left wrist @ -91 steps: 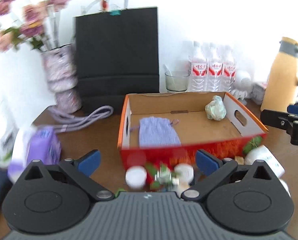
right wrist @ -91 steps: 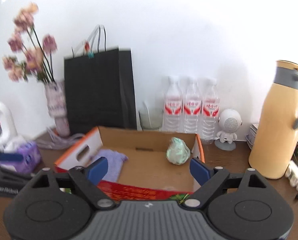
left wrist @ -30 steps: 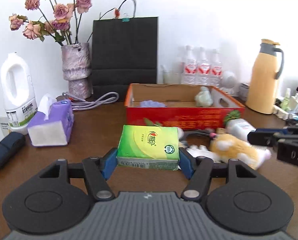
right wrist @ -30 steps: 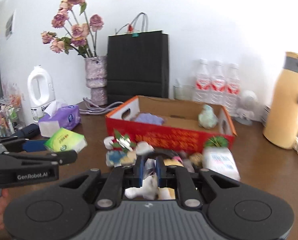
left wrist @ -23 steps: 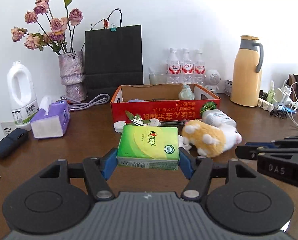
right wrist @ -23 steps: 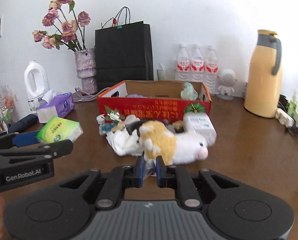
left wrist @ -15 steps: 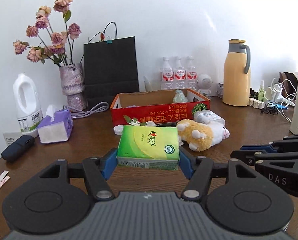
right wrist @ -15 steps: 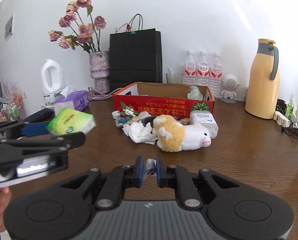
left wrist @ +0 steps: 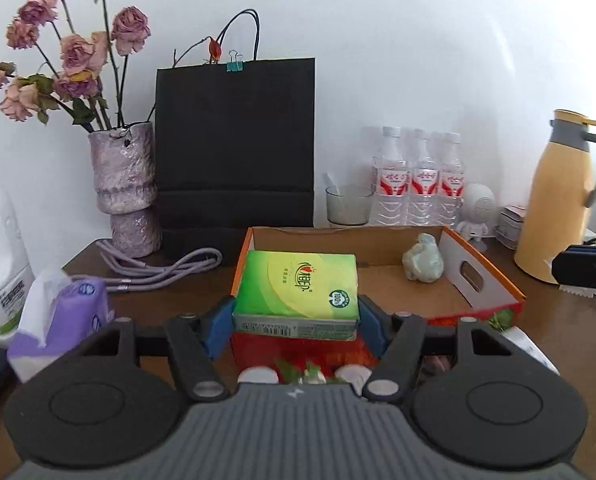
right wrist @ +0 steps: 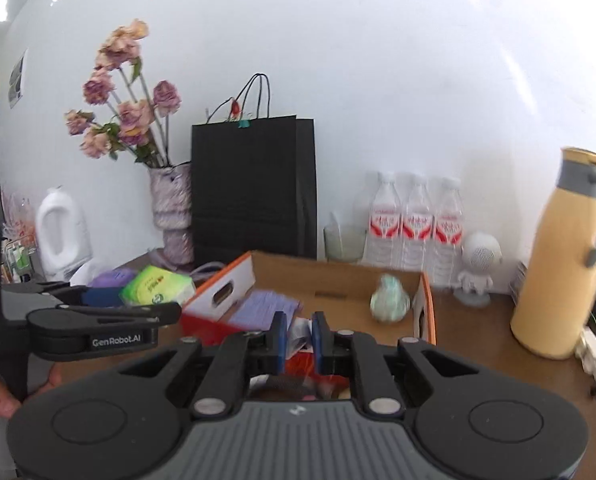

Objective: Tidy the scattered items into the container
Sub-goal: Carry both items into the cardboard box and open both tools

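Blue fingers of the left gripper (left wrist: 296, 322) clamp the green tissue pack (left wrist: 298, 292); the right gripper (right wrist: 299, 334) pinches a white scrap (right wrist: 299, 330).

The tissue pack (left wrist: 296, 288) is green and yellow with a grey edge; the box (left wrist: 477, 280) has orange rims, a red front and brown inside. A lilac cloth (right wrist: 264, 308) and a pale green lump (left wrist: 422, 264) lie in it, behind stands a black bag (left wrist: 234, 144)

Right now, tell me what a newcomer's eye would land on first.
The bright green tissue pack clamped in the left gripper, held at the near edge of the red-and-orange cardboard box. Behind the box stands a tall black paper bag, with dried pink roses in a lilac vase left of it.
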A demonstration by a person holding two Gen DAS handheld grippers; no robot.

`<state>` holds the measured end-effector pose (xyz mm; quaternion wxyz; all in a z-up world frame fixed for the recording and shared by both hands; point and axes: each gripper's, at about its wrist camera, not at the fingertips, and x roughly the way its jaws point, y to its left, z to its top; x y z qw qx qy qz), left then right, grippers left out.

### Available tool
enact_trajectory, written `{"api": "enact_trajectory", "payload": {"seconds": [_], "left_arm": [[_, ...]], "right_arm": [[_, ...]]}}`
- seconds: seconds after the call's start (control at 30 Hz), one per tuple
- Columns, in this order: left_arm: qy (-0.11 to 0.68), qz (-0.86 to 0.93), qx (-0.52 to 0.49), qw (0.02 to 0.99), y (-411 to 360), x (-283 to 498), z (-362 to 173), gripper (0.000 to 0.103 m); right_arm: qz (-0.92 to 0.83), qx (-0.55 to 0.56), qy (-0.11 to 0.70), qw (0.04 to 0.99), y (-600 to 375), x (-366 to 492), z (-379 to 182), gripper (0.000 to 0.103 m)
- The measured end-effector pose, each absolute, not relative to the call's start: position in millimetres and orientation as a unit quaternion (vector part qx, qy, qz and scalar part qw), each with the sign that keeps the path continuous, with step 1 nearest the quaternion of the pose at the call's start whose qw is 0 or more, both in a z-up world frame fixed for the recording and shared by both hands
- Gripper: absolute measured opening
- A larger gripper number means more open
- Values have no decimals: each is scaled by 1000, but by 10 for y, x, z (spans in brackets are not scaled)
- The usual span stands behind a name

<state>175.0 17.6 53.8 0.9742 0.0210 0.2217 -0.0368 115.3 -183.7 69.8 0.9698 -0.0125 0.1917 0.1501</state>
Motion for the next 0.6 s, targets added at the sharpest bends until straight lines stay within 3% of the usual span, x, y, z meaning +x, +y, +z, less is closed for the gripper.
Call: {"api": "enact_trajectory", "payload": {"seconds": [0.17, 0.3, 0.53, 0.57, 0.6], "left_arm": [[291, -26, 44, 955, -22, 3060, 501, 65], [366, -10, 62, 928, -82, 3806, 201, 66], [418, -7, 94, 904, -93, 4106, -156, 68], [417, -8, 92, 904, -86, 4100, -149, 70], [416, -10, 98, 904, -92, 4098, -144, 78]], "right_arm": [[173, 4, 250, 953, -1832, 2543, 768, 12], [162, 8, 335, 928, -1764, 3560, 488, 12], [113, -5, 437, 893, -1653, 4313, -227, 12], [108, -13, 443, 890, -1628, 4330, -298, 13], [100, -18, 445, 890, -1613, 4337, -351, 17]]}}
